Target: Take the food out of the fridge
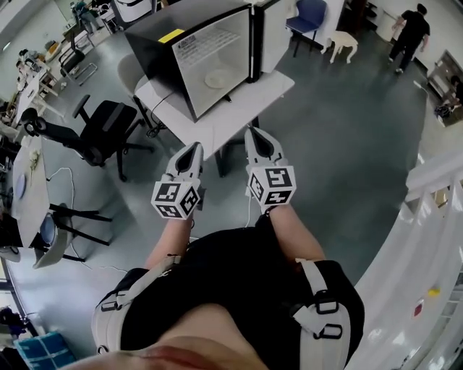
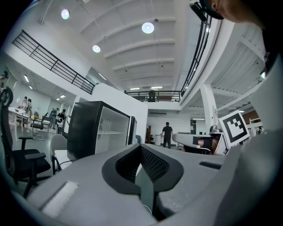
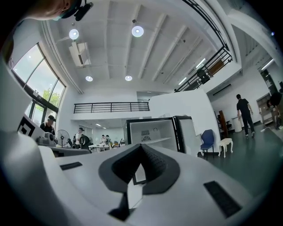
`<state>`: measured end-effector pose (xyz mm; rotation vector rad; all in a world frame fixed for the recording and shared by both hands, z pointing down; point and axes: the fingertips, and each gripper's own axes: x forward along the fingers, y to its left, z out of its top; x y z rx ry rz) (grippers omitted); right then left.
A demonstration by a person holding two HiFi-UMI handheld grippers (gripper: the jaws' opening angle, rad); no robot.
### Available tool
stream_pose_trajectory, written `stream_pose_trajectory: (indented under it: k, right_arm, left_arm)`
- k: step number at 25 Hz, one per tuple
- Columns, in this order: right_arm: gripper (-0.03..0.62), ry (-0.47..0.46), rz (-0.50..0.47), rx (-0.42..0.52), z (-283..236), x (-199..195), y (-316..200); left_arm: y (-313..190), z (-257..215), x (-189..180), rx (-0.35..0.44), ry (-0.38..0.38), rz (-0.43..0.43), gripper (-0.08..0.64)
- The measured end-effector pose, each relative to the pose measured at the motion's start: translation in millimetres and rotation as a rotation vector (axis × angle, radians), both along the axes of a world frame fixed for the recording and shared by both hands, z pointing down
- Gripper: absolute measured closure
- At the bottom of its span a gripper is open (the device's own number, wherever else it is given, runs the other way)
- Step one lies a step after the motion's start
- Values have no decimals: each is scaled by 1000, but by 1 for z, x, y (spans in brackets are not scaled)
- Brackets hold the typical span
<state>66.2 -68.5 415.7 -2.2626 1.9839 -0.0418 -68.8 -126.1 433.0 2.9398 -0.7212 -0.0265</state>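
A black mini fridge [image 1: 189, 45] stands on a white table [image 1: 242, 108] ahead of me, its door [image 1: 271, 29] swung open to the right. Inside, a pale round plate [image 1: 215, 78] lies on the white shelf; what is on it is too small to tell. My left gripper [image 1: 194, 149] and right gripper [image 1: 253, 134] are held side by side at waist height, short of the table's near edge, both pointing at the fridge. Both are shut with nothing between the jaws. The fridge [image 2: 95, 130] shows beyond the left gripper [image 2: 140, 146], and the open fridge [image 3: 152, 132] beyond the right gripper [image 3: 140, 146].
A black office chair [image 1: 101, 134] stands left of the table, with desks and more chairs further left. A blue chair [image 1: 307, 18] and a white stool [image 1: 341, 45] sit behind the fridge. A person [image 1: 409, 32] walks at the far right. A white railing [image 1: 434, 217] runs along my right.
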Motion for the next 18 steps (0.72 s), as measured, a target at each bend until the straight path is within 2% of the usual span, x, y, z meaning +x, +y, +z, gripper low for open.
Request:
stream_pose_trajectory:
  k: [12,18]
  right_arm:
    - [583,17,-119,-8,2,162,-109]
    - [583,6,-205,-27,-1,202,-152]
  left_arm:
    - [-87,6,156,-11,-42,-128,557]
    - [-114,-1,200,-20,-63,-180,557]
